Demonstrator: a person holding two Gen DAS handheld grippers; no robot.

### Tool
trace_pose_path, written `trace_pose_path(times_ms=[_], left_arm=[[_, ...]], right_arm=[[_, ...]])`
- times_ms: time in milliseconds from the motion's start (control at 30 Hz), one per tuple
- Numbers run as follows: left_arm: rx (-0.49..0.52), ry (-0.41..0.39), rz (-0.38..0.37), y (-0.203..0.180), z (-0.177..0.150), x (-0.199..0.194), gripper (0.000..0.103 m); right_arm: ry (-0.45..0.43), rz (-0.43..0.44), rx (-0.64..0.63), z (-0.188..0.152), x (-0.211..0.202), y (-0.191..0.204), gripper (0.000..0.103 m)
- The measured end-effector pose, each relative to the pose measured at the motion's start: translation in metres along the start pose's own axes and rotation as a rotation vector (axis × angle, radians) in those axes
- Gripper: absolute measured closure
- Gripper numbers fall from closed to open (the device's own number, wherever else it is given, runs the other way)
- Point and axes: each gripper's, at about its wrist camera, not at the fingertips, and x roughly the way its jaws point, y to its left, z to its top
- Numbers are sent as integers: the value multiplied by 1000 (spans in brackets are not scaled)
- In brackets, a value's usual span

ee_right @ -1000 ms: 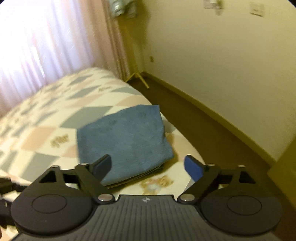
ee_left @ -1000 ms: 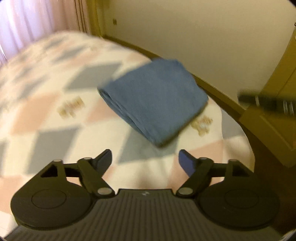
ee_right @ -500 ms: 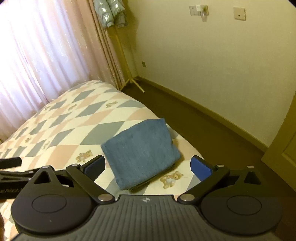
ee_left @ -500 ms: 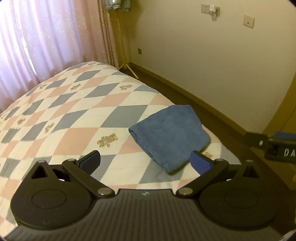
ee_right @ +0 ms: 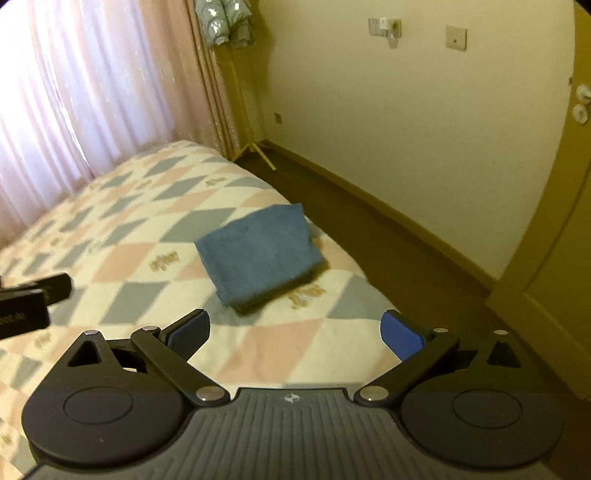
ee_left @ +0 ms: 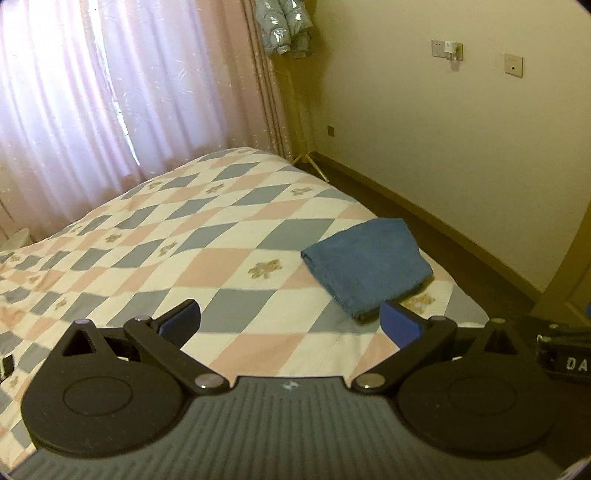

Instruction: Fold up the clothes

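A blue cloth (ee_left: 365,266), folded into a thick rectangle, lies near the right edge of the bed (ee_left: 221,229); the right wrist view shows this blue cloth (ee_right: 258,254) on the checked quilt of the bed (ee_right: 147,221) too. My left gripper (ee_left: 290,314) hovers above and short of it, open wide, nothing between its pads. My right gripper (ee_right: 295,326) is also open and empty, set back from the cloth. Each gripper shows at the edge of the other's view: the right gripper (ee_left: 565,354) and the left gripper (ee_right: 26,302).
Pink curtains (ee_left: 92,110) hang behind the bed. A coat stand (ee_left: 303,122) with a grey jacket (ee_left: 284,26) stands in the corner. Dark floor (ee_right: 388,240) runs between bed and wall. A door (ee_right: 561,258) is at the right.
Both grippers have drawn back and risen away from the folded cloth, which now looks smaller and farther off. Their jaws have widened. The cloth stays put on the bed.
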Motion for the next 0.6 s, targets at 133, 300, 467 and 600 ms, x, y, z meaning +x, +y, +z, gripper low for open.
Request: trace_pose_path(times_ms=[133, 300, 467, 600], left_arm=[[-30, 36, -35, 12, -6, -24, 1], [-67, 67, -88, 30, -10, -33, 1], [-44, 89, -138, 43, -9, -20, 1], [-3, 133, -184, 63, -3, 0, 1]], right_arm=[[-26, -5, -19, -8, -27, 6, 2], [-71, -39, -23, -7, -50, 20, 0], [-108, -70, 10, -10, -64, 34, 0], [-67, -78, 75, -4, -56, 53, 0]])
